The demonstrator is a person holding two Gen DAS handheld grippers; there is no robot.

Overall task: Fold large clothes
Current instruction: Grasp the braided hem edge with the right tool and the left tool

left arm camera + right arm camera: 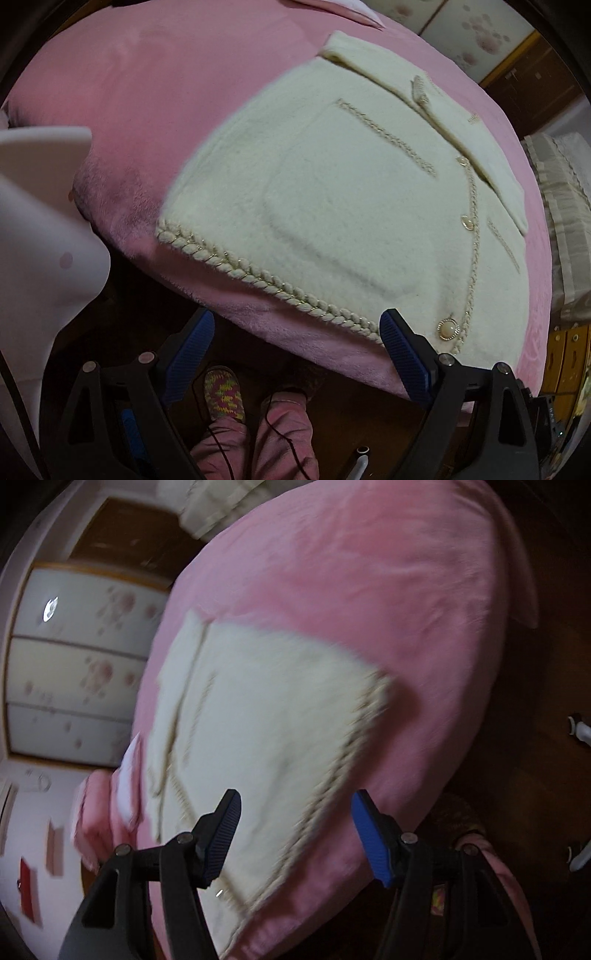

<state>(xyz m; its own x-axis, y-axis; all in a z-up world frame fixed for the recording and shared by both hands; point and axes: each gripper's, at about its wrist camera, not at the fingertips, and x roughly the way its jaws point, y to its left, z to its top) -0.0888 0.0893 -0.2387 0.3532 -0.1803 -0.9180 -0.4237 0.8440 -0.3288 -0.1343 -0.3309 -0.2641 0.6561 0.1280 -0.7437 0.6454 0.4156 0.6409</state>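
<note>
Lying flat on the pink blanket: a fluffy cream jacket, sleeves folded in, rope trim near the bed's edge. Above that trim, the left gripper, wide open, empty. Over the jacket, the right gripper, open too, holding nothing.

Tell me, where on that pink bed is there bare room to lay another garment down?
Bare pink blanket spreads between the cream jacket and the bed's far edge, and a narrow strip runs below the jacket's braided hem. The side by the folded sleeve is tighter, only a thin margin.
</note>
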